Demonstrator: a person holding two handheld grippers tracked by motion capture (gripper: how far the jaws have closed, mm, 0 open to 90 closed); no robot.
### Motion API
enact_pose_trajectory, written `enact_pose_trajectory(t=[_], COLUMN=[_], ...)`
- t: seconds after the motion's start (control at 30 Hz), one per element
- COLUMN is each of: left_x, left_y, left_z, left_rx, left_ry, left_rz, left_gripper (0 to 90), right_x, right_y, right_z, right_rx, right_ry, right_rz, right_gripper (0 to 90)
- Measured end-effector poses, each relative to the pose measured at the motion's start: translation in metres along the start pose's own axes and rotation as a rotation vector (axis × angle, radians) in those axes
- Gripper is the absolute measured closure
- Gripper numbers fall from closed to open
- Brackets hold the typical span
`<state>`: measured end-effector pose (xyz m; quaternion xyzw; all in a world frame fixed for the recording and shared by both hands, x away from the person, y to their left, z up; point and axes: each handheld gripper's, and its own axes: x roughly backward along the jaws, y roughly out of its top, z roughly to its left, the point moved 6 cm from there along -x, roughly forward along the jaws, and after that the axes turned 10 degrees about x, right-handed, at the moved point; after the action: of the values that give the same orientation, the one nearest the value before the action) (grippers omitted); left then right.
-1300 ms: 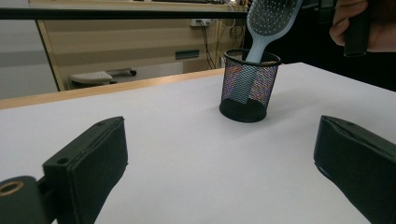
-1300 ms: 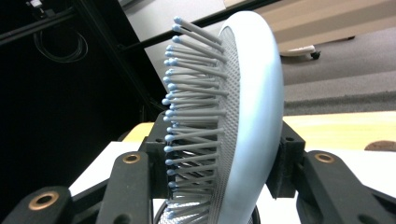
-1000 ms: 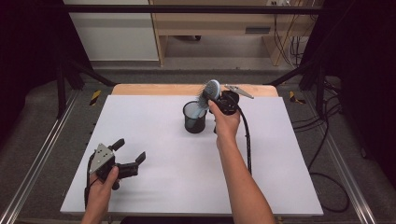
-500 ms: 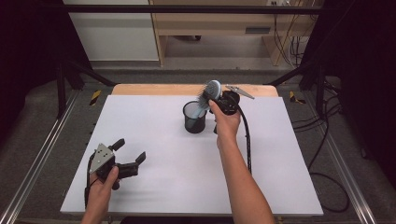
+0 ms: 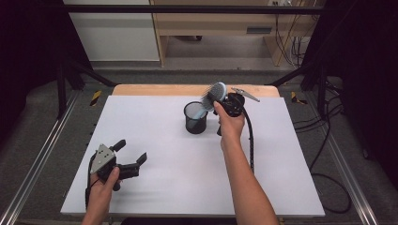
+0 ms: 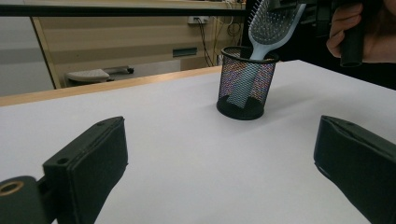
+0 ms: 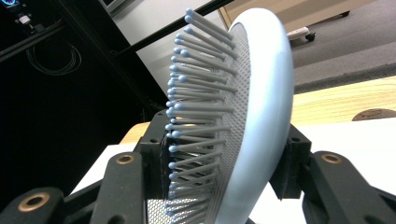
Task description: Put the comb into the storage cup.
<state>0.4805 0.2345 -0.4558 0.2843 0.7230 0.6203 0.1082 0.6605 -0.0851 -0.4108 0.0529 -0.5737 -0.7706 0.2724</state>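
1. Blue hairbrush (image 5: 213,95) in the high view: its handle is down inside the black mesh cup (image 5: 195,118), and its head sticks out and leans to the right. The cup stands near the back of the white tabletop (image 5: 155,140). The right gripper (image 5: 224,99) is at the brush head. The left gripper (image 5: 127,159) rests near the front left, well apart from the cup.

2. Left gripper view: its fingers (image 6: 88,161) are wide open with nothing between them. The brush (image 6: 268,25) stands tilted in the cup (image 6: 246,81).

3. Right gripper view: the brush head (image 7: 233,112) sits between the fingers (image 7: 156,154). They have just been opening a bit, so I judge the grip is nearly loose.

4. Putting the brush in the cup looks almost done. What is left, I think: let go fully and pull the hand away.
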Motion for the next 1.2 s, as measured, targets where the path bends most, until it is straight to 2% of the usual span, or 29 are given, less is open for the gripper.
enact_pose_trajectory(t=[0.57,0.8,1.03,1.2], left_x=[0.0002,-0.0001,0.0003,0.0005], left_y=[0.0001,0.0000,0.0001,0.0003], left_z=[0.0007,0.0007,0.0010,0.0015], left_rx=[0.000,0.002,-0.001,0.002], left_ry=[0.000,0.001,0.002,0.003], left_rz=[0.001,0.000,0.001,-0.001], left_gripper=[3.1,3.1,3.1,3.1], right_x=[-0.0011,-0.0014,-0.0019,-0.0038], right_y=[-0.0007,-0.0007,-0.0011,-0.0024], right_z=[-0.0007,0.0006,0.0019,0.0029], right_rx=[-0.012,-0.014,-0.012,-0.021], right_ry=[0.003,0.013,0.017,0.023], right_rz=[0.005,0.006,0.010,0.019], right_gripper=[46.8,43.1,36.4,23.5])
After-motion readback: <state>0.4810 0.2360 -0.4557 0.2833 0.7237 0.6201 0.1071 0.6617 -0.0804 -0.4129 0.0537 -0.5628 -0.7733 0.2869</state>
